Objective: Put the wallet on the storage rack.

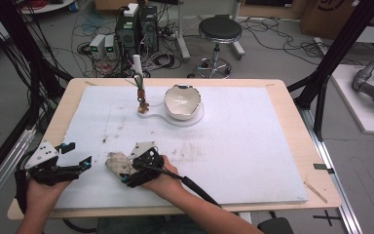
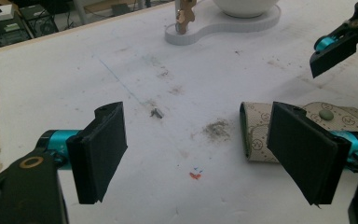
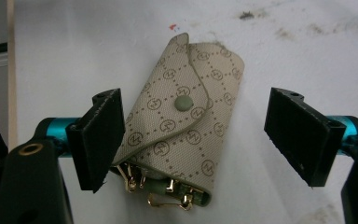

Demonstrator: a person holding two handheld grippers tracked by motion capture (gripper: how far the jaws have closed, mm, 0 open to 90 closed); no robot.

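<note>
My left tool (image 1: 80,163) rests spread on the bench (image 1: 253,146). Just right of it, the key pouch (image 3: 182,126) lies between my right tool (image 3: 193,140)'s spread jaws. I should centre on its snap, then squeeze evenly.

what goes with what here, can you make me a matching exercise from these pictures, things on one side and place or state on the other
Things:
1. key pouch
2. white bowl
3. left gripper
4. stool

Place or state:
A. on the floor beyond the table
B. open, over bare white mat
C. snapped shut, lying between open jaws
D. on a white base at the far side of the table

Pairs: 1-C, 2-D, 3-B, 4-A
</note>
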